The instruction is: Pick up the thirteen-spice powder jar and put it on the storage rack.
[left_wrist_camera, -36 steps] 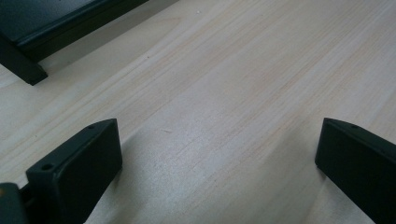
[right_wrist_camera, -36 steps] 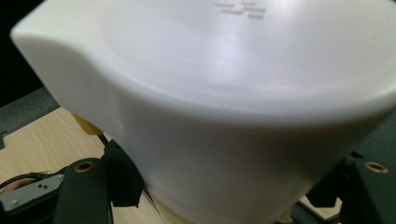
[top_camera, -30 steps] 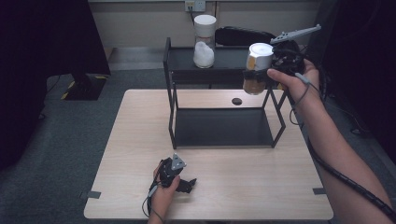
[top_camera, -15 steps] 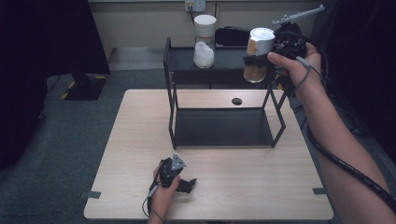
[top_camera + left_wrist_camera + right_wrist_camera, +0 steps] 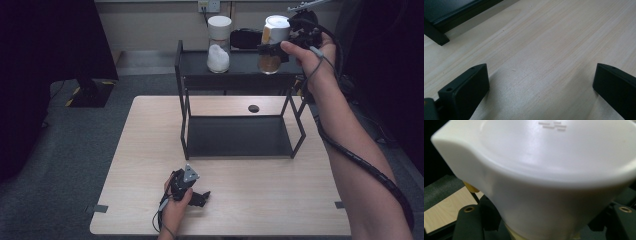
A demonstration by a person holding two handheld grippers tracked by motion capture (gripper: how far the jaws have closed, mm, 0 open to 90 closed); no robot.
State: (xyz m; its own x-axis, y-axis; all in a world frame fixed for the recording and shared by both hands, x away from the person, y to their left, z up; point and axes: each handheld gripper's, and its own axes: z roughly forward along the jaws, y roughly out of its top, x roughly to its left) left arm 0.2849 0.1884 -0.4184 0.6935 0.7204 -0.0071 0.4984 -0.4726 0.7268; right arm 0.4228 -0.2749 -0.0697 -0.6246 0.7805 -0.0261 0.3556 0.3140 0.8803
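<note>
Jar (image 5: 273,46), clamped in right gripper (image 5: 278,49) jaws above rack (image 5: 235,70), should be lowered upright beside 2nd jar (image 5: 219,44) w/o tilt; left gripper (image 5: 199,198) jaws open.

Counted 2 jars w/ white lids: one w/ white contents (image 5: 219,44) stood on the top shelf of the rack, toward its left end; one w/ brownish contents (image 5: 272,45) was over its right end. 1 black rack (image 5: 240,90) along the counter's (image 5: 150,150) far edge. 2 grippers: left (image 5: 192,192), right (image 5: 277,50).
</note>
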